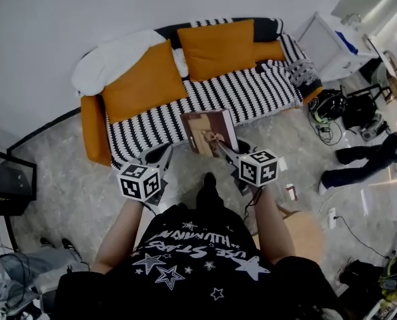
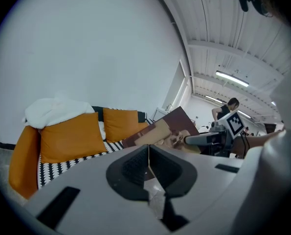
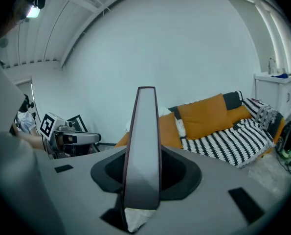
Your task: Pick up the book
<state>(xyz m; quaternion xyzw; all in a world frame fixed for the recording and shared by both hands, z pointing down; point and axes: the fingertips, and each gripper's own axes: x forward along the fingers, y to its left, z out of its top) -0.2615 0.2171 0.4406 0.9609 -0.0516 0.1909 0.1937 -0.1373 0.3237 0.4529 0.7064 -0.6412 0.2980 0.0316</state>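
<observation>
book (image 1: 209, 131): clamped in right tongs (image 1: 229, 153), long axis running straight ahead of them | left tongs (image 2: 148, 156): closed, empty, book to their right

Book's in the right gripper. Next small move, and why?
Probably raise the right gripper a little higher, jaws shut. It pinches the book by one edge only, just over the sofa's front edge. The left gripper is shut on nothing, so it gives no support.
</observation>
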